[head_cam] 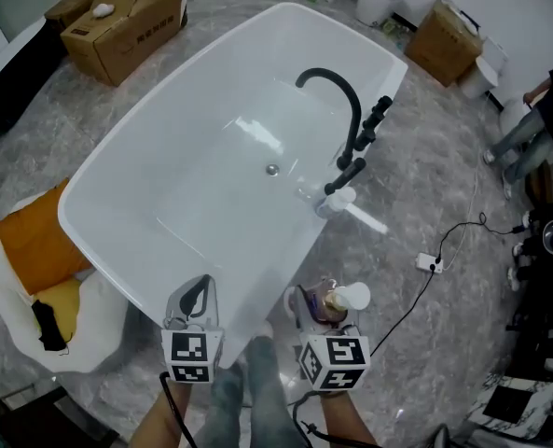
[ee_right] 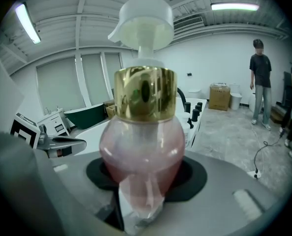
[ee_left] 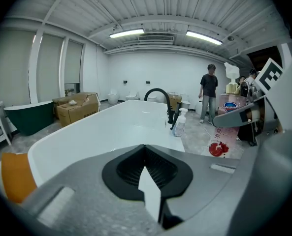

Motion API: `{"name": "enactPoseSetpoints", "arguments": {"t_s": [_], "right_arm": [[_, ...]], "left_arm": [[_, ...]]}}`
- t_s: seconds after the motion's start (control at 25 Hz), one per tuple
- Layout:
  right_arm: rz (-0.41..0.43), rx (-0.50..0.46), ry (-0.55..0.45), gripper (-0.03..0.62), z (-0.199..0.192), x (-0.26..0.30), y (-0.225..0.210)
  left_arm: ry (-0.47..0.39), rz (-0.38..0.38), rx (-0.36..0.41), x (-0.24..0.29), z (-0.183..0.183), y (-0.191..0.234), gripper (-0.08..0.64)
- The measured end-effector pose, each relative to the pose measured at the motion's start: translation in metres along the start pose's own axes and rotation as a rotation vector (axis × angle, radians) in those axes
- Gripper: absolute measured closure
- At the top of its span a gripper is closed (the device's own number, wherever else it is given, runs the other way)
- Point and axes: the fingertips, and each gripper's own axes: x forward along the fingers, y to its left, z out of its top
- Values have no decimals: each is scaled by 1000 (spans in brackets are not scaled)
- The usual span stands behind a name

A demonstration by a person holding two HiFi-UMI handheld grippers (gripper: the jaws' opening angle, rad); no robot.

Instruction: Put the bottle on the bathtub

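My right gripper is shut on a pink round bottle with a gold collar and a white pump head. In the right gripper view the bottle stands upright between the jaws and fills the middle. It hangs just off the near corner of the white bathtub, on its right side. My left gripper is shut with nothing in it, over the tub's near rim. A second, clear pump bottle stands on the tub's right rim by the black faucet; it also shows in the left gripper view.
Cardboard boxes stand beyond the tub. An orange cushion on a white bag lies at the left. A power strip with cable lies on the marbled floor at the right. A person stands further off.
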Motion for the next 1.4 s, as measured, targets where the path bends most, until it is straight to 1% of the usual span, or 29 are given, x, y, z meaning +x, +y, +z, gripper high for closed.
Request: {"name": "enactPoseSetpoints", "arguments": {"t_s": [0.44, 0.72, 1.0, 1.2, 1.4], "right_arm": [[-19, 26, 19, 377, -13, 19, -11], [-39, 27, 12, 377, -11, 36, -25], [-49, 47, 10, 377, -10, 55, -39], [-46, 37, 17, 377, -12, 67, -44], [-35, 19, 15, 377, -6, 81, -47]], "left_arm": [[24, -13, -8, 9, -14, -3, 565], [28, -11, -20, 16, -18, -3, 565], [51, -7, -24, 20, -30, -4, 565], [68, -1, -36, 21, -40, -6, 565], [73, 14, -53, 23, -42, -5, 565]]}}
